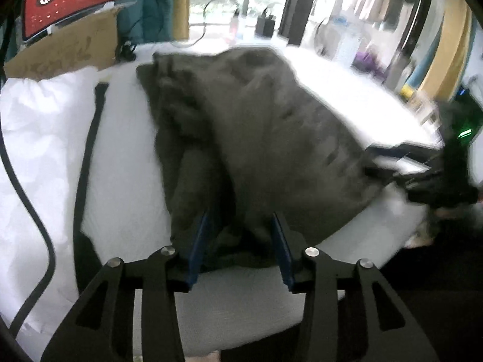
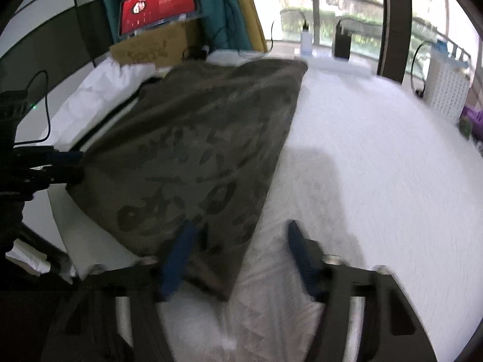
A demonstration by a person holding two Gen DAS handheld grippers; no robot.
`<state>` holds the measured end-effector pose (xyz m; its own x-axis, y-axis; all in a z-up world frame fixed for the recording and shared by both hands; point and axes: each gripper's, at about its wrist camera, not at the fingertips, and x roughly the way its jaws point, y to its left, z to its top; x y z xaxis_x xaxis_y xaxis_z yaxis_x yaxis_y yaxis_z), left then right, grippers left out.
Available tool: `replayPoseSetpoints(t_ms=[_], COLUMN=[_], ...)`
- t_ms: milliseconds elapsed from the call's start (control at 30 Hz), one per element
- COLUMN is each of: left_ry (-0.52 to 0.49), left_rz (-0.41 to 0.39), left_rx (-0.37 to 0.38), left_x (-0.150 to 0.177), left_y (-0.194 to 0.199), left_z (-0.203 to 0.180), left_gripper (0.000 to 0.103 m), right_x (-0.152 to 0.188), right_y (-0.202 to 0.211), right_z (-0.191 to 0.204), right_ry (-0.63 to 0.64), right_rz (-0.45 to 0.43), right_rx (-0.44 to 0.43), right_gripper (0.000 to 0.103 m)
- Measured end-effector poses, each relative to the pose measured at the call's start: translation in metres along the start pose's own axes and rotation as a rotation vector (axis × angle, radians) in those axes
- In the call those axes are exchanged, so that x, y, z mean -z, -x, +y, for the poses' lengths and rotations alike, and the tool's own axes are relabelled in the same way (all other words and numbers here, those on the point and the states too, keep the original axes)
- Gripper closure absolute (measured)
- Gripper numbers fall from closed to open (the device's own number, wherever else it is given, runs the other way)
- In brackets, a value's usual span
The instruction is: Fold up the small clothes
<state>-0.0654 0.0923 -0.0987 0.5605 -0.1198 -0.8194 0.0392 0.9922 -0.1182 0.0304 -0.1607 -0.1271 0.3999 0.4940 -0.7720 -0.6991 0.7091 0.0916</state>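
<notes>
1. Writing: dark printed lettering and shapes cover the top face of the grey garment (image 2: pixel 193 157) in the right wrist view; motion blur makes the print unreadable.
2. Handwritten marks run across the cardboard box (image 1: pixel 66 51) at the far left; the characters cannot be made out.
3. White text and a round white emblem show on the red screen (image 1: pixel 72 3) resting on that box; the text is too small to read.
4. Garment location: the grey garment lies on the white bed surface (image 2: pixel 377 157), bunched in folds toward the left side and reaching toward the far edge.
5. Left gripper (image 1: pixel 241 244): the jaws stand partly open, with the near hem of the garment lying between the blue pads (image 1: pixel 197 241). The pads do not press on the cloth.
6. Right gripper (image 2: pixel 241 256): the jaws stand moderately open over the near right corner of the garment. The left pad lies over the cloth, the right pad over bare bed; nothing is clamped.
7. Hidden or unclear: both views are blurred. In the left wrist view the right gripper appears only as a dark smear at the right edge of the garment.
8. A black cable (image 1: pixel 27 193) runs along the white bedding at left, cut off by the frame edge.
</notes>
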Motion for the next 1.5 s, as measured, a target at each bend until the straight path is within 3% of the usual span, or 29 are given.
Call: replayPoseSetpoints(t_ms=[333,600,933,1167,1500], left_ry=[0.031,0.009,-0.017,-0.033,-0.057], left_rz=[-0.049,-0.114,-0.16,-0.144,-0.088], left_rx=[-0.024,-0.054,-0.059,-0.068,-0.091], left_x=[-0.002,-0.042,-0.111,-0.153,-0.188], left_y=[0.026,0.026,-0.008,-0.043,-0.089], left_z=[0.015,0.025,0.037,0.05,0.068], left_gripper=[0.061,0.061,0.061,0.061,0.061], right_x=[0.002,-0.034,-0.079,-0.102,-0.146], right_y=[0.012,0.014,-0.01,-0.034,-0.071], right_z=[-0.001,-0.021,-0.043,-0.066,-0.096], right_ry=[0.023,0.018,0.002,-0.02,-0.064], right_rz=[0.02,-0.028,-0.044,-0.034,-0.042], right_rx=[0.01,0.034,0.039,0.042,0.017], right_gripper=[0.044,0.044,0.044,0.044,0.044])
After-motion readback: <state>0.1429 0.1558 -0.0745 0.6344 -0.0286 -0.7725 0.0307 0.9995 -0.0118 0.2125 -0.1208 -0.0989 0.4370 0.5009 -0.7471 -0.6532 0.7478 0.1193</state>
